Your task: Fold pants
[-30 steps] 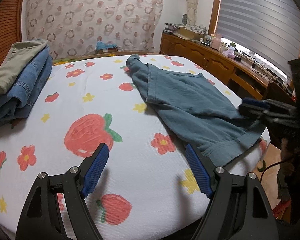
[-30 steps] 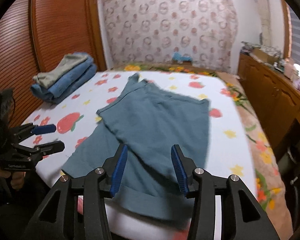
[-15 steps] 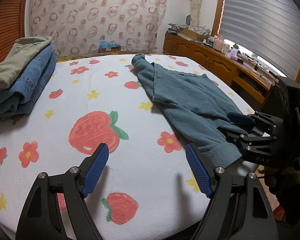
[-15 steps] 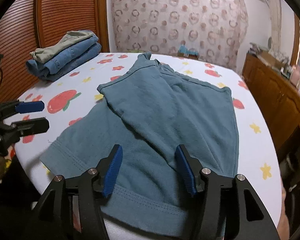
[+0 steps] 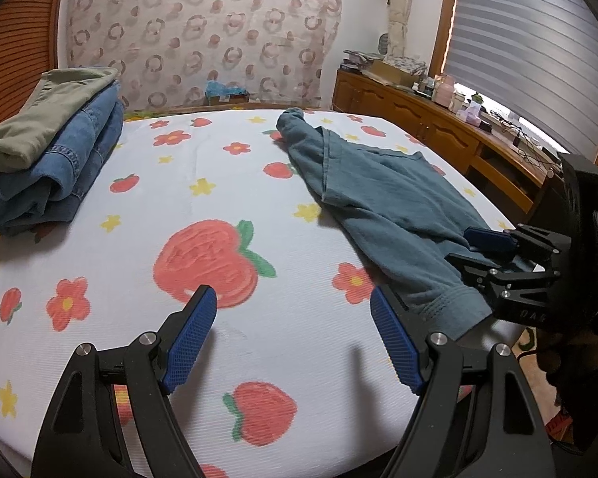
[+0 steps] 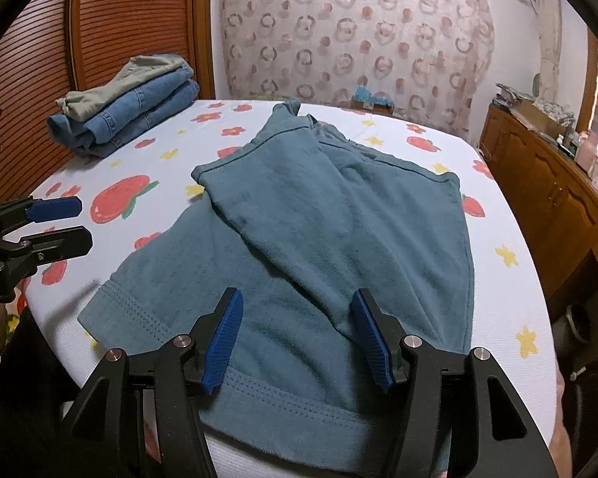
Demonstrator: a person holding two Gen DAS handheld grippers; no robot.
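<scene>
On strawberry-print bed sheet point(image 5: 259, 342): teal pants point(image 6: 339, 231) lying loosely folded near edge; folded jeans stack point(image 6: 139, 115) sitting well apart by wooden wall. Left gripper point(image 5: 293, 342) hovering over bare sheet, jaws spread, pinching nothing. Right gripper point(image 6: 299, 338) angling down over pants' hem, jaws just opening, pads clear of cloth.

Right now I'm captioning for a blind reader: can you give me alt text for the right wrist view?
The open right gripper hangs over the near hem of teal pants lying rumpled on a bed sheet printed with strawberries and flowers. The left gripper, also open, waits at the left edge; folded jeans are stacked at the far corner.
</scene>
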